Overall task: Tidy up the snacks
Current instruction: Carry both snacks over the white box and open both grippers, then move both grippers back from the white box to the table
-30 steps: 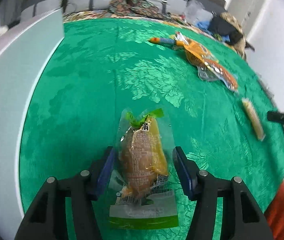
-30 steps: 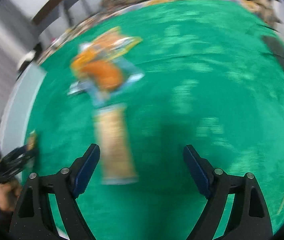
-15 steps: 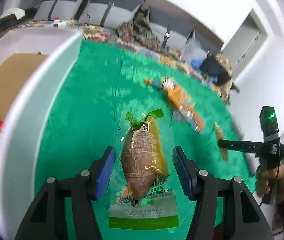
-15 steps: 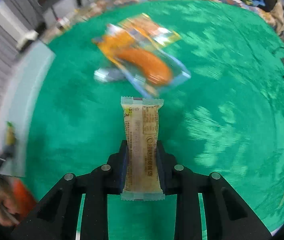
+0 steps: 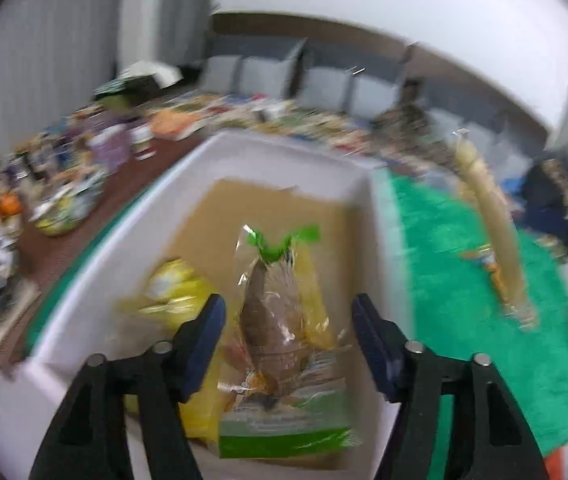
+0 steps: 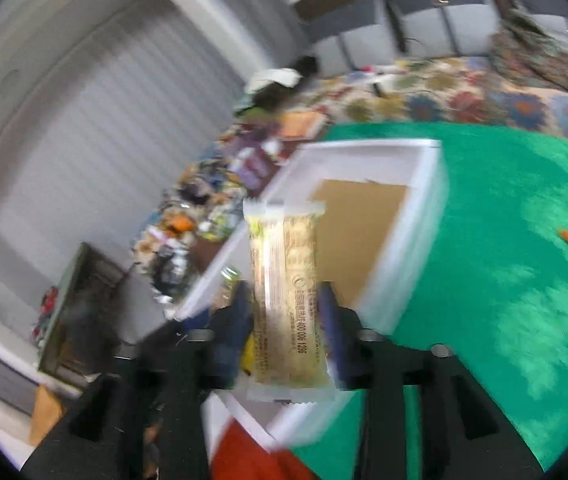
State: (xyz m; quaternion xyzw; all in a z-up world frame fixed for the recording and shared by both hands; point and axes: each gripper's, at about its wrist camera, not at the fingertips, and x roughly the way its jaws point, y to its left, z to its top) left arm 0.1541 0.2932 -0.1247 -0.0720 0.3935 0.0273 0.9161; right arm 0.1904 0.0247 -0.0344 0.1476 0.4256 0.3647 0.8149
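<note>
Left gripper (image 5: 288, 336), jaws spread wide with gaps on both sides of a clear snack pouch (image 5: 279, 320) that lies between them over the white box (image 5: 284, 152). Right gripper (image 6: 286, 316), jaws clamped on an upright beige snack bar (image 6: 286, 300) above the box's near corner, beside the green cloth (image 6: 504, 240).

Setting: home living room. Evidence: grey sofa (image 5: 267, 76) with square back cushions along the far wall; floral-patterned cover (image 6: 484, 100) spread before it; tall pale curtain (image 6: 95, 140) in vertical pleats on one side. Green cloth (image 6: 504, 208) over the desk carries a white box (image 6: 432, 200). Dense clutter of household packets and jars (image 5: 63, 176) on a brown surface beside it.
</note>
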